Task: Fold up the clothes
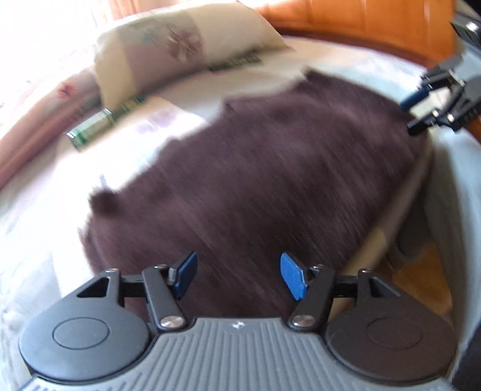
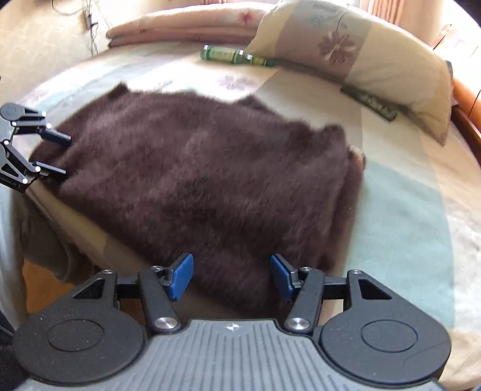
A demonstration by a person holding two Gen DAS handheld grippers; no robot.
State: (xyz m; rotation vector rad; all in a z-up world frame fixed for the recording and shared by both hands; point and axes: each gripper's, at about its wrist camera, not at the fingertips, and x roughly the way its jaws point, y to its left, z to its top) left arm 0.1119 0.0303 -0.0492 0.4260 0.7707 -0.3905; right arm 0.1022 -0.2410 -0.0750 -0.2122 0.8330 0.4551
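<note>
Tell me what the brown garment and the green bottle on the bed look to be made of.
Brown garment: soft fuzzy knit or fleece, matte, judging by its furry nap. Green bottle: probably glass, since it is translucent and glossy with a paper-like label; plastic cannot be ruled out.

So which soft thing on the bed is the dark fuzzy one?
The brown sweater, spread flat at the near edge of the bed. The flowered pillow and the folded blanket behind it are pale and lie farther back.

My left view smears the brown garment [image 1: 255, 168] into streaks, so I can't read its folds. The green bottle [image 1: 90, 132] blurs too (label unreadable). The pillow [image 2: 354, 57] hides the bottle's neck tip in my right view.
</note>
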